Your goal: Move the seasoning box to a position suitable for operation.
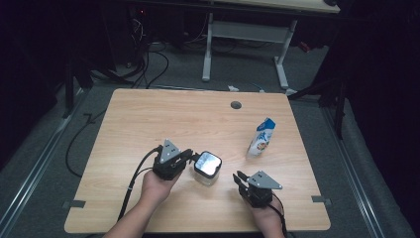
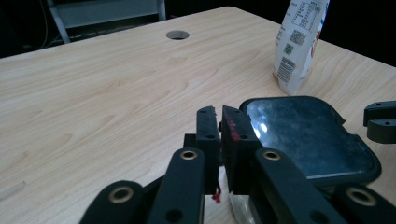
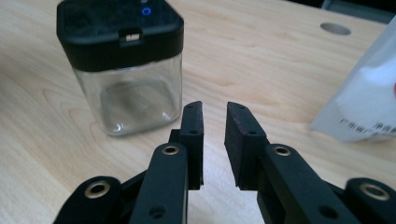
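Light wooden table (image 1: 148, 119) in a dark room, cables lying on the floor behind. The left gripper (image 2: 218, 122) is sitting with jaws pressed together, nothing between them, right at the black lid's edge of the clear jar (image 1: 207, 167). The right gripper (image 3: 214, 120) is hanging with jaws slightly spread and empty, jar ahead-left of them, a white pouch (image 1: 261, 137) off to their right.

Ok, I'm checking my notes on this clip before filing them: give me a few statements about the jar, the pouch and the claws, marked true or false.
1. The clear jar has a black lid. True.
2. The white pouch lies flat on the table. False: it stands upright.
3. The left claw is shut beside the lid. True.
4. The right claw grips the jar. False: its jaws are apart, holding nothing.
5. The jar is full. False: it looks empty.
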A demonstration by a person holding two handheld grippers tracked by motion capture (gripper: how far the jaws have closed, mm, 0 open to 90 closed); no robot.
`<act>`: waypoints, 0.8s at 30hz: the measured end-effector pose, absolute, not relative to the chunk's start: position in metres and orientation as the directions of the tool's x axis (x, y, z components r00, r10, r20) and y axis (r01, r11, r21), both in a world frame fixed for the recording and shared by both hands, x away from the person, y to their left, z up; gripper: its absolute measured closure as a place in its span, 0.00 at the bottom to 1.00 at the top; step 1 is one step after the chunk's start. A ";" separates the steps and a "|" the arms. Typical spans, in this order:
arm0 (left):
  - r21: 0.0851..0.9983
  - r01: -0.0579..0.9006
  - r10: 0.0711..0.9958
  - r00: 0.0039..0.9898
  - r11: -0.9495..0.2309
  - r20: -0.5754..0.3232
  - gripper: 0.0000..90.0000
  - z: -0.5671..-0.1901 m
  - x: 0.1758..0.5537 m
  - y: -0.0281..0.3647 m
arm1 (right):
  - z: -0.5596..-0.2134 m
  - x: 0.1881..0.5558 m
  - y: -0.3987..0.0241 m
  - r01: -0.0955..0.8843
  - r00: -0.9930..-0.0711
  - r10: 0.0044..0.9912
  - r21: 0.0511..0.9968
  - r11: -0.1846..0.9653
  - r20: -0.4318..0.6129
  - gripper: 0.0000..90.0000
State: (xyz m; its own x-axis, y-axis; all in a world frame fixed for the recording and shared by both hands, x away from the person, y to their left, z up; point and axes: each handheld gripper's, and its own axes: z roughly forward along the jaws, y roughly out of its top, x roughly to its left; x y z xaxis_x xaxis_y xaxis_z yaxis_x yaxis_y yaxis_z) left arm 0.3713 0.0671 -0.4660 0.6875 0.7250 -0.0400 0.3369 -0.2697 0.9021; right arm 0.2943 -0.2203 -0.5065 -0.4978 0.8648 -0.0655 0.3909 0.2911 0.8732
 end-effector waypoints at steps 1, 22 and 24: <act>0.903 0.333 0.727 0.686 -0.270 -0.036 0.98 -0.465 0.372 0.065 | -0.505 0.295 -0.220 0.388 -0.498 0.864 0.873 0.295 -0.071 0.87; 0.896 0.332 0.743 0.669 -0.296 -0.002 1.00 -0.470 0.371 0.049 | -0.497 0.316 -0.209 0.397 -0.522 0.851 0.871 0.290 -0.046 0.96; 0.896 0.327 0.745 0.667 -0.300 0.006 1.00 -0.470 0.371 0.049 | -0.495 0.313 -0.209 0.389 -0.526 0.849 0.874 0.290 -0.048 0.96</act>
State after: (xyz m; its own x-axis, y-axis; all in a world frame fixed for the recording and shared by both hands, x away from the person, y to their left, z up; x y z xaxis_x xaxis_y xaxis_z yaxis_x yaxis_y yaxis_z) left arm 0.3707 0.0495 -0.4699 0.6670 0.7450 0.0061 0.3270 -0.3001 0.8961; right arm 0.3132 -0.2085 -0.4954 -0.5257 0.8493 -0.0479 0.3893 0.2902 0.8742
